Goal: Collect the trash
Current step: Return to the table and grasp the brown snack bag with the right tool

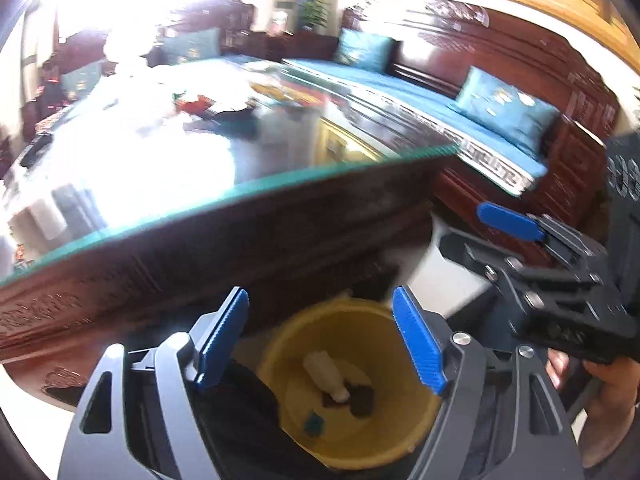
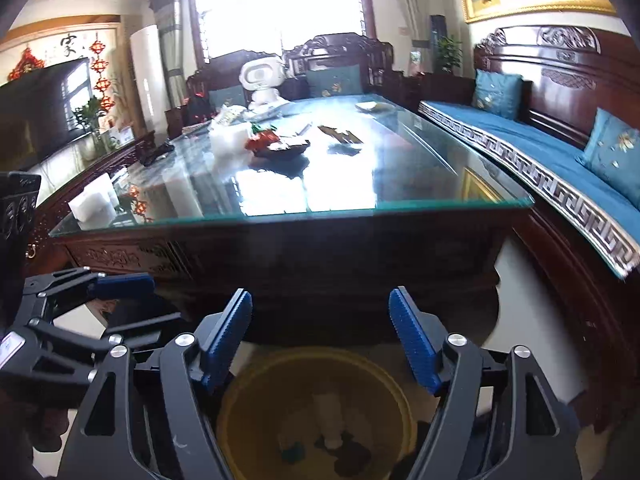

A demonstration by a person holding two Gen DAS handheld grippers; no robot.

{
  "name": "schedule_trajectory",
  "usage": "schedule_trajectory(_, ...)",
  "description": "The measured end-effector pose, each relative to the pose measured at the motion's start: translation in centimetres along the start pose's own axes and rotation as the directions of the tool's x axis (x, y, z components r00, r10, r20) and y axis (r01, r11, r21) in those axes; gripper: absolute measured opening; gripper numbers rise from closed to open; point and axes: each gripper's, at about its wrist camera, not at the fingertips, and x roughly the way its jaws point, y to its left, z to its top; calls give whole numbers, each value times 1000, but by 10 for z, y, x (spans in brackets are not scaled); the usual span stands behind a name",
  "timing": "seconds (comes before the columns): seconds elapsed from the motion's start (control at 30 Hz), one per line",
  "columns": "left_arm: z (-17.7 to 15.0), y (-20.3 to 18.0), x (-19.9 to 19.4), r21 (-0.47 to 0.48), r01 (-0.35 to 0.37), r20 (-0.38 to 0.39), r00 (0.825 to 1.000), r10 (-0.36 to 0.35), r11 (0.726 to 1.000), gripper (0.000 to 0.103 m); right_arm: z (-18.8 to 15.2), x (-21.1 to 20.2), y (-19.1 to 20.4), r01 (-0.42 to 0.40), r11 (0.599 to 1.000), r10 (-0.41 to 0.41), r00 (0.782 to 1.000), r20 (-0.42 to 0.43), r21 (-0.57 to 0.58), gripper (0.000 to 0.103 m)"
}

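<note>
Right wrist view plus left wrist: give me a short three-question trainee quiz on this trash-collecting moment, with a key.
1. True or false: the right gripper has something clamped between its blue ribbed pads.
2. Multiple choice: the round yellow plastic bin stands A) on the glass-topped dark wooden table, B) on the floor in front of it, C) on the blue-cushioned bench.
3. Fill in: inside the bin, beside dark scraps and a small teal piece, lies a white ____.

Key
1. False; its jaws stand apart and empty, like the left gripper.
2. B
3. Small bottle, apparently; the view is blurred.
</note>
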Motion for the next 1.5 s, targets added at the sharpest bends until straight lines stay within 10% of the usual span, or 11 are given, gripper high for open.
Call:
schedule_trajectory(0.77, 137, 142, 70, -210, -262, 59, 958, 280, 942, 94, 142, 161, 23, -87, 993, 83, 995, -59, -75, 88)
schedule_trajectory(1.5, 158, 211, 113, -279, -213, 9, 974, 225, 936, 94, 175, 284, 35, 46, 995, -16, 947, -319, 88, 94)
